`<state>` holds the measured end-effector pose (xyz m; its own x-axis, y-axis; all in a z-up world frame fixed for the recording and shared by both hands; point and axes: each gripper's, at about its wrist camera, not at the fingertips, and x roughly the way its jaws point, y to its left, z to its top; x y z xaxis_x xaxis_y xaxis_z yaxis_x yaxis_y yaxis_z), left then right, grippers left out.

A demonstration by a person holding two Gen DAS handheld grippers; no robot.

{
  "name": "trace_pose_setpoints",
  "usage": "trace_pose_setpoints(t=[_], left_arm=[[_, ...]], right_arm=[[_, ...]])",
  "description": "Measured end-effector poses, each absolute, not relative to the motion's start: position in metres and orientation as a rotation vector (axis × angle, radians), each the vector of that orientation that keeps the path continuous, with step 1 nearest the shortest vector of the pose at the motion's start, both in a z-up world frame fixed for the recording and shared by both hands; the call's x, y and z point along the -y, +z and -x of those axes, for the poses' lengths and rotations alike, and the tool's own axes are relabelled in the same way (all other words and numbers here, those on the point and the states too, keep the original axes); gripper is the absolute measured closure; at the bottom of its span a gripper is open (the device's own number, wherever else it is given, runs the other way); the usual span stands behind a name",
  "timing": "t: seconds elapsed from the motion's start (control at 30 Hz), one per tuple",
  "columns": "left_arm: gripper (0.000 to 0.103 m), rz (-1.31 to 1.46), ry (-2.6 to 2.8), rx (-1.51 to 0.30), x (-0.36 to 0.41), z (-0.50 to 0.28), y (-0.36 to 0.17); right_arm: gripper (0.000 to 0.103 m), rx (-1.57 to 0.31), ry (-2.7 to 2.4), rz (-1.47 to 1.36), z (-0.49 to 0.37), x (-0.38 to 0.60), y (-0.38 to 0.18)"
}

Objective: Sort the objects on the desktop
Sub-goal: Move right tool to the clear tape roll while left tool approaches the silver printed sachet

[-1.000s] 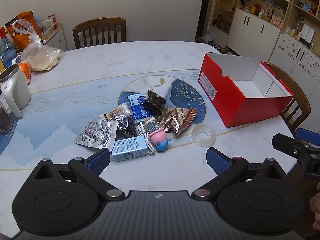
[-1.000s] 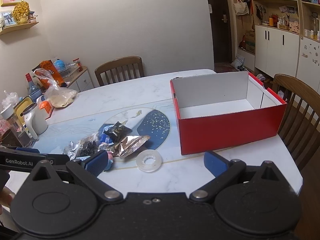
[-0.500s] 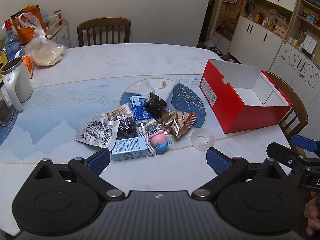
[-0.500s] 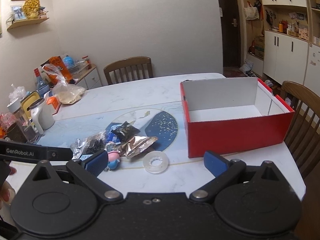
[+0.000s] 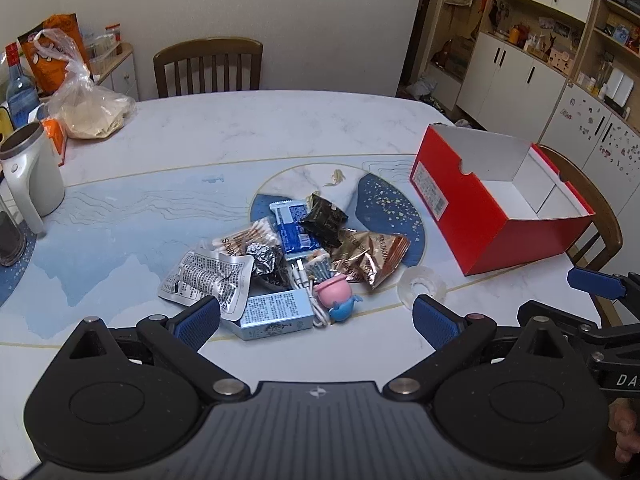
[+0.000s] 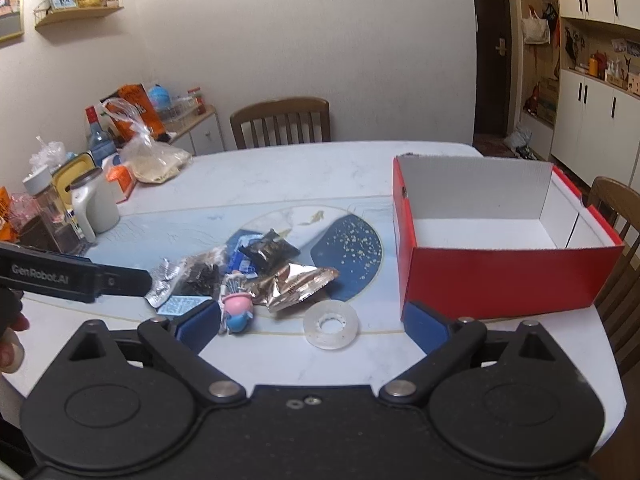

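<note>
We hold both the left gripper (image 5: 316, 316) and right gripper (image 6: 312, 320) wide open and empty above the near table edge; the pile (image 5: 288, 256) lies centre, red box (image 6: 500, 280) right, ready to receive sorted items

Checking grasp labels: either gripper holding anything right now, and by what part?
Nothing held. Left gripper and right gripper are both open, above the table, clear of the pile; the tape roll lies untouched.
</note>
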<state>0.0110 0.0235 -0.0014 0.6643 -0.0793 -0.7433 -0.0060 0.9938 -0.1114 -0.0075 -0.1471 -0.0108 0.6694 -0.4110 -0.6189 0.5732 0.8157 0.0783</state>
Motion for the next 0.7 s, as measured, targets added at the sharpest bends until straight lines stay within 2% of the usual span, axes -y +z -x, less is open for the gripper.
trace_pose_setpoints(t=[0.7], left_arm=[[0.0, 0.047, -0.054, -0.869, -0.093, -0.062, -0.052]], right_arm=[[0.009, -0.72, -0.654, -0.305, -0.04, 0.162, -0.047]])
